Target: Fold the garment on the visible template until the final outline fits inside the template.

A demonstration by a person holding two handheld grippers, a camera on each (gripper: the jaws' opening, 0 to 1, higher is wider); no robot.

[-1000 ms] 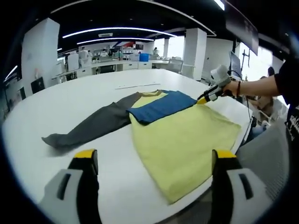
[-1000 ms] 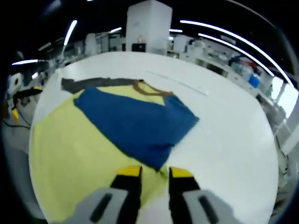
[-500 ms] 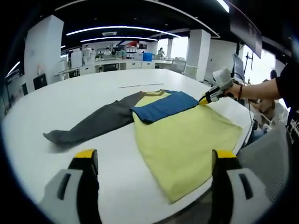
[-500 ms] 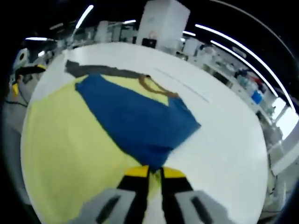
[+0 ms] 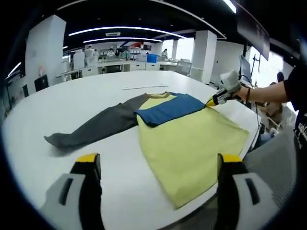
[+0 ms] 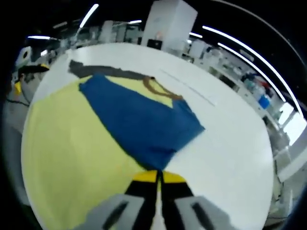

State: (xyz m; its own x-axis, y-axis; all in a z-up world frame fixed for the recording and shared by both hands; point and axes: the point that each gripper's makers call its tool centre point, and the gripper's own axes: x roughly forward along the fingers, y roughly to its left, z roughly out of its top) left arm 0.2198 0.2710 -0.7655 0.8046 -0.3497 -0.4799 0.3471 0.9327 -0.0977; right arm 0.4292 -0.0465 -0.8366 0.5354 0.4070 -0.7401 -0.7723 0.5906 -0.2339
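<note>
Left gripper view looks low across the worktop from farther back; right gripper view hangs close over it. Both share the garment.

No legible text, label, brand, number or sign appears in either view. The garment bears plain yellow, blue and grey panels without print, and the white table carries no readable markings. Distant wall displays and equipment in the background of the left gripper view are too small and blurred to read.
</note>
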